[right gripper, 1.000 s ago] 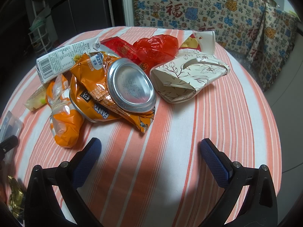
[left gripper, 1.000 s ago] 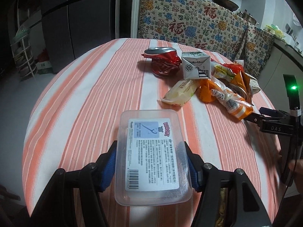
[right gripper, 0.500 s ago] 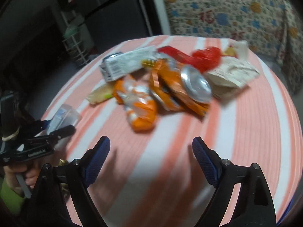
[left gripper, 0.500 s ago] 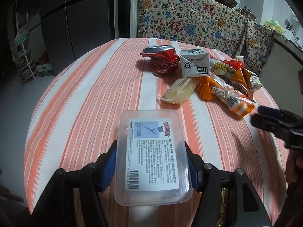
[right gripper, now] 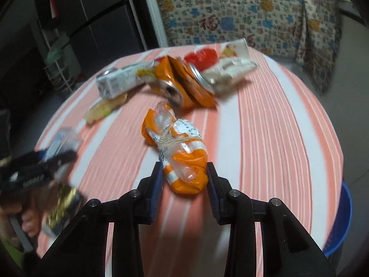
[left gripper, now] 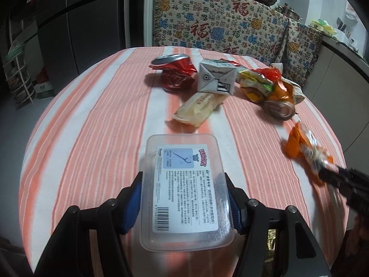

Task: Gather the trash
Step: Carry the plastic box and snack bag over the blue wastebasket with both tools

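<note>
1. The left gripper (left gripper: 184,198) was clenched on a clear plastic box (left gripper: 185,194) with a printed label, its blue pads pressed to the box's two long sides, above the near part of the round table (left gripper: 92,127) with its orange-and-white striped cloth.
2. The right gripper (right gripper: 184,180) had its jaws closing around an orange-and-clear crumpled wrapper (right gripper: 180,152) bound with a rubber band; both pads met the wrapper's near end.
3. In the left wrist view that wrapper (left gripper: 304,150) showed blurred at the right, apart from the pile, held at the tip of the right gripper (left gripper: 332,175).
4. The rest of the trash lay toward the far side of the table: a crushed red can (left gripper: 175,73), a grey-and-white carton (left gripper: 216,78), a pale yellow wrapper (left gripper: 198,108) and a crushed orange can (left gripper: 276,101).
5. A white floral paper bag (right gripper: 228,73) lay just beyond the orange can.
6. A blue bin's rim (right gripper: 343,219) showed past the table's right edge.
</note>
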{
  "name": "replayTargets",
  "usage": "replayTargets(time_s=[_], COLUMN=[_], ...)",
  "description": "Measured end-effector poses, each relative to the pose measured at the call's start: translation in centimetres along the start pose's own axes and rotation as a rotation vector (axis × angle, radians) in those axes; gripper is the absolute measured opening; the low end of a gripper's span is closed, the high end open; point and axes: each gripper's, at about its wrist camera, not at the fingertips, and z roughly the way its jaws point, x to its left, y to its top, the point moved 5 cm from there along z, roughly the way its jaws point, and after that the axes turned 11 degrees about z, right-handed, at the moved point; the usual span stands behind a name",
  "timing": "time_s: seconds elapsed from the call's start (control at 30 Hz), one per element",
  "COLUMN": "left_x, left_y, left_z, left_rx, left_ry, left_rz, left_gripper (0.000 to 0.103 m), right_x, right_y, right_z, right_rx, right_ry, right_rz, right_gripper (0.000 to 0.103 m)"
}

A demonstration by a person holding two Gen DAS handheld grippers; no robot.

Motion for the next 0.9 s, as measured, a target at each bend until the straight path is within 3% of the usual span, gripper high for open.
replayTargets(time_s=[0.1,0.13,0.2,0.23,0.5,0.57,0.6,0.77,0.9], left_x=[-0.3,-0.3,-0.2,-0.2,-0.2,0.0,0.1,0.3,-1.1], left_y=[0.2,0.2,0.1,0.1,0.3,0.3,0.3,0.6,2.5], left_z=[0.1,0.1,0.1,0.1,0.2,0.1,-0.1,-1.6,-4.3], left_rx=[0.007,0.009,0.016,0.021,0.076,0.080,0.077,0.045,-0.001], left_ry=[0.003,-0.002,-0.012,-0.016,-0.052,-0.071,-0.081,-0.095,-0.112], left_rz=[0.018,0.020,0.029,0.034,0.075,0.062,0.053,0.008,0.039], left_gripper=[0.064,0.064,0.064,0.064,0.064,0.064,0.064,0.063,0.063], right_x=[0.3,0.3,0.8,1.2,4.6,4.8,4.9,4.5,2.8], right_y=[-0.5,-0.2,0.5,0.8,2.2,2.3,2.5,2.6,3.2], right_z=[-0.5,-0.6,-0.7,-0.6,2.6,3.5,3.5,2.0,0.5], right_rx=[0.036,0.041,0.040,0.054,0.212,0.240,0.243,0.238,0.216], right_ry=[0.043,0.045,0.035,0.032,0.026,-0.029,-0.034,0.017,0.077], right_rz=[-0.048,-0.069,-0.123,-0.157,-0.406,-0.441,-0.440,-0.358,-0.197], right_gripper=[0.047,0.063,0.075,0.075,0.075,0.055,0.041,0.041,0.041])
